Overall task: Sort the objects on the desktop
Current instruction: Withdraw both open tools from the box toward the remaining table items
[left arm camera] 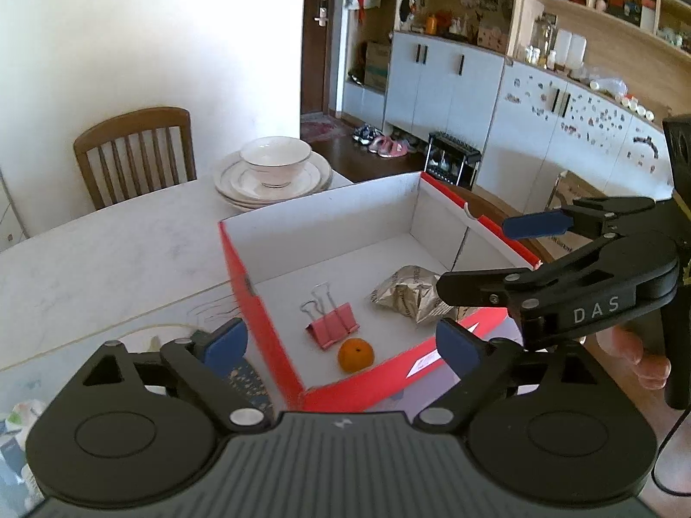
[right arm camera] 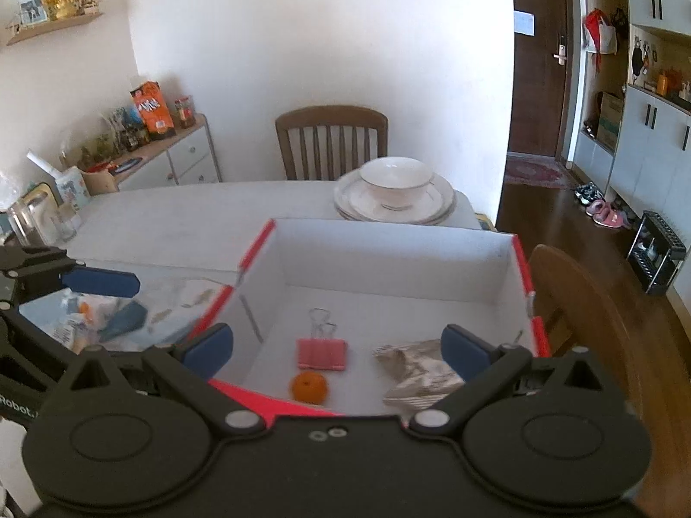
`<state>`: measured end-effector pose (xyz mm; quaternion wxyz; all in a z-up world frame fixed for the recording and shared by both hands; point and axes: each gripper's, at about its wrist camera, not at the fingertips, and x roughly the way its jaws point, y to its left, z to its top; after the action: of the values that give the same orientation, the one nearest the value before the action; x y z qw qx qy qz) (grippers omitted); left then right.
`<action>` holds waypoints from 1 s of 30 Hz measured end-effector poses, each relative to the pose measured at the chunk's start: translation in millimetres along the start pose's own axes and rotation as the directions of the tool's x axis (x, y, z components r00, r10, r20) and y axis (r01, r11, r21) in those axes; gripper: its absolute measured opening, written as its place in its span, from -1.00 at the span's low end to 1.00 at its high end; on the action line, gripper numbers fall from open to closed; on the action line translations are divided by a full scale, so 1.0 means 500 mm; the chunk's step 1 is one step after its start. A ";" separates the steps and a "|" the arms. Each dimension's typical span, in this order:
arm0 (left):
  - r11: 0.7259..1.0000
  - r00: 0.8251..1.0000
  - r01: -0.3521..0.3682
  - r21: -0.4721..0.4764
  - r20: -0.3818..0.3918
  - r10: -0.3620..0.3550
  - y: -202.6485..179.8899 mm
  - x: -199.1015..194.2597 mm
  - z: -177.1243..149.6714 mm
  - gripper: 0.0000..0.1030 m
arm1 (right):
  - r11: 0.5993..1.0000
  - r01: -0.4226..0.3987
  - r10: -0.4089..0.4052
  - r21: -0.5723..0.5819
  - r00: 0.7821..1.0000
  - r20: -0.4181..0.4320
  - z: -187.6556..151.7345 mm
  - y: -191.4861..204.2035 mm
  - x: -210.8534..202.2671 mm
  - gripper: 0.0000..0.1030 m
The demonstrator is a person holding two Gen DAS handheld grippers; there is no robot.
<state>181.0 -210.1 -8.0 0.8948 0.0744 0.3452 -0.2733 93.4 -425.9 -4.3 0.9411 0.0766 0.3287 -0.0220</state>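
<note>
Here the left gripper point(left arm camera: 341, 341) hangs over the near left corner of the red-and-white box point(left arm camera: 259, 315), its blue pads spread wide with nothing between them — released. The box stands open on the pale counter point(left arm camera: 108, 250), white inside, red on its outer walls.

On the box floor, from left to right in the left wrist view, lie a pink binder clip point(left arm camera: 332, 323) with its wire handles pointing toward the far wall, a small orange fruit point(left arm camera: 355, 355) just beside the clip near the front wall, and a crumpled foil wrapper point(left arm camera: 410, 295) toward the right wall. None of the three touches a gripper.

The right gripper point(right arm camera: 337, 352) hovers above the box's near edge, its pads also well apart and empty; in the left wrist view it reaches in from the right above the wrapper, with part of a hand point(left arm camera: 635, 354) showing beneath it.

Beyond the box, a white bowl point(right arm camera: 396, 181) sits on stacked plates point(right arm camera: 436, 209) at the counter's far end, with a wooden chair point(right arm camera: 331, 138) behind them — and another chair's rounded back point(right arm camera: 578, 298) just right of the box.
</note>
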 end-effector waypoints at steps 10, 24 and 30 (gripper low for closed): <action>0.999 0.999 -0.016 -0.051 0.035 0.017 0.096 -0.092 -0.075 0.89 | 0.999 -0.012 0.013 -0.032 0.999 0.040 -0.020 0.138 -0.015 1.00; 0.995 0.997 -0.033 -0.092 0.060 0.038 0.249 -0.201 -0.208 0.89 | 0.997 -0.033 0.035 -0.067 0.999 0.027 -0.077 0.347 0.009 1.00; 0.996 0.998 -0.045 -0.074 0.042 0.048 0.302 -0.227 -0.270 0.89 | 0.994 -0.037 0.037 -0.098 0.999 -0.006 -0.101 0.420 0.026 1.00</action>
<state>115.0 9.7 -42.9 0.9103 0.0437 0.3337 -0.2411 91.7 -210.3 -24.4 0.9432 0.0363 0.3299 0.0119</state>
